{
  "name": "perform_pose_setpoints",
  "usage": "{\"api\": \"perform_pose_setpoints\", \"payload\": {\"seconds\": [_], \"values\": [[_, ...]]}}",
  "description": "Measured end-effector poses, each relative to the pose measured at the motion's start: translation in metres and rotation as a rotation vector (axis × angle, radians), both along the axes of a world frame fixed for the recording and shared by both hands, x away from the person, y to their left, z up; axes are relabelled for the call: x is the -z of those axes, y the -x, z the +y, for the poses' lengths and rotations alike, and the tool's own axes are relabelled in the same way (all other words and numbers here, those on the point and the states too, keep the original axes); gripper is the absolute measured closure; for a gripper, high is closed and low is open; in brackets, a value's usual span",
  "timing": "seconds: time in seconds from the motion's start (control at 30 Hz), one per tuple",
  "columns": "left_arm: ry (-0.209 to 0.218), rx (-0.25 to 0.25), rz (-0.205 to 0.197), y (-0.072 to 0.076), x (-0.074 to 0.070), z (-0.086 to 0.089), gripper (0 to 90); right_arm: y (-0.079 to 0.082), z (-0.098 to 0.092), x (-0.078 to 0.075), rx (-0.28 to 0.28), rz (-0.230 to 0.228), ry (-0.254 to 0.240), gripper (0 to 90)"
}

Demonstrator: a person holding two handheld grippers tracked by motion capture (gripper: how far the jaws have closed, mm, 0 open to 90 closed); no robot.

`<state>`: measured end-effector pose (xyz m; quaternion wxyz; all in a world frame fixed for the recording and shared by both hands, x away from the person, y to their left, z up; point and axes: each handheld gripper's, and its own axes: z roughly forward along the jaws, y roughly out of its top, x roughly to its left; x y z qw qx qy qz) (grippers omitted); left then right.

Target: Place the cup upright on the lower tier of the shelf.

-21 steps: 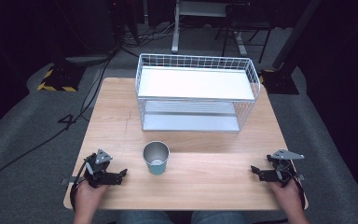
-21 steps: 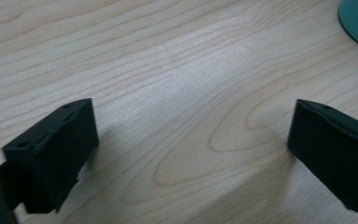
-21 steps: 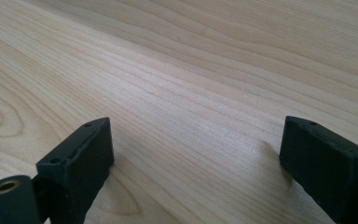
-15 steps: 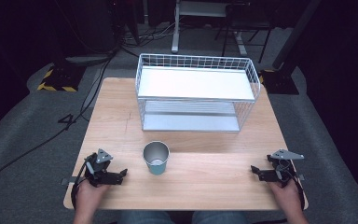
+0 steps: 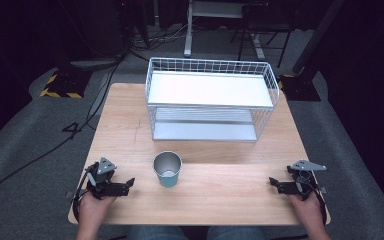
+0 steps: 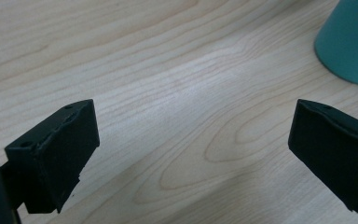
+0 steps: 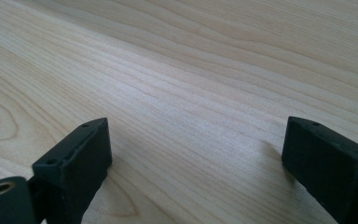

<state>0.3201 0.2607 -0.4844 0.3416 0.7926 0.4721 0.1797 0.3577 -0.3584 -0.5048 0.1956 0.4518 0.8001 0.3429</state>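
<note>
A teal cup (image 5: 167, 169) with a metal-grey inside stands upright near the table's front middle; its lower side shows at the top right of the left gripper view (image 6: 349, 42). My left gripper (image 5: 128, 185) rests low on the table just left of the cup, open, with bare wood between its jaws (image 6: 191, 144). My right gripper (image 5: 275, 184) sits near the front right corner, also open over bare wood (image 7: 196, 154). Both point inward, apart from the cup.
A white wire rack (image 5: 210, 100) with two shelves stands at the back of the wooden table (image 5: 220, 200). Beyond the table lie grey floor, cables and dark stands. Open wood lies between the cup and the right gripper.
</note>
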Motion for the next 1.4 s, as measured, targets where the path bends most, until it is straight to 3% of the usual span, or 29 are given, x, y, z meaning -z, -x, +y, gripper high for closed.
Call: {"api": "perform_pose_setpoints", "payload": {"seconds": [0.33,0.6,0.9,1.27,1.4], "values": [[0.078,0.054,-0.05,0.009,-0.014,-0.013,5.5,0.0,0.0,0.0,0.002,0.0,0.0,8.5],[0.126,0.135,-0.067,0.015,-0.016,-0.044,6.1,0.0,0.0,0.0,0.002,0.0,0.001,8.5],[0.127,0.191,-0.09,0.019,-0.019,-0.065,6.1,0.0,0.0,0.0,0.002,0.0,0.001,8.5],[0.151,0.197,-0.132,0.021,-0.011,-0.088,6.3,0.0,0.0,0.0,0.002,0.0,0.001,8.5],[0.167,0.17,-0.136,0.018,-0.005,-0.098,6.3,0.0,0.0,0.0,0.004,0.0,0.001,8.5]]}}
